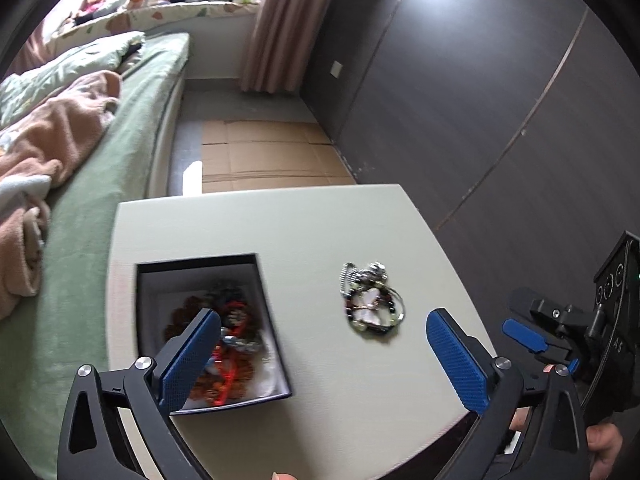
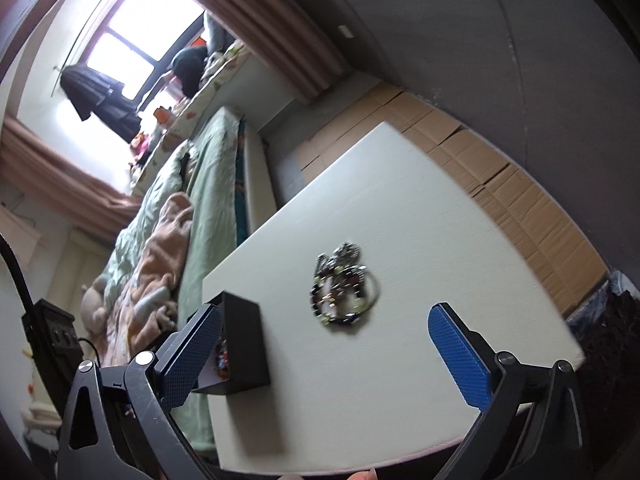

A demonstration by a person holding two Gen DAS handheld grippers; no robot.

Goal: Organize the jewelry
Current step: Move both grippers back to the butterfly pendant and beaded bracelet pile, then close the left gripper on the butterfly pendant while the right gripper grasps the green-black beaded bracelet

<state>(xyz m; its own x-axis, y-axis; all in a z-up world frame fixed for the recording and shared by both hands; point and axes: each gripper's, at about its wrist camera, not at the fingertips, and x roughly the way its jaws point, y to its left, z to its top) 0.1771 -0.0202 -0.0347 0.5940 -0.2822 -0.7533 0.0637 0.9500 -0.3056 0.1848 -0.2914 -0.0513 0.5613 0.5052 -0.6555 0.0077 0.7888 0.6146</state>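
Your pale off-white rectangular tabletop stands just beside a bed with a green cover, on which a peach fleece blanket lies rumpled. Flattened brown cardboard covers the floor beyond the tabletop's far edge, with dark grey wall panels to the right and a dusty-pink curtain hanging at the far end by the window.

On the tabletop, an open black rectangular box sits at the left, holding a heap of red, orange and silver beaded jewelry. A tangled cluster of silver and dark-beaded jewelry lies to its right, well apart from the box, on bare surface.

Your left gripper hangs over the near edge with its jaws spread wide and nothing between them. Your right gripper is likewise wide apart and empty, the loose cluster lying beyond its fingertips.
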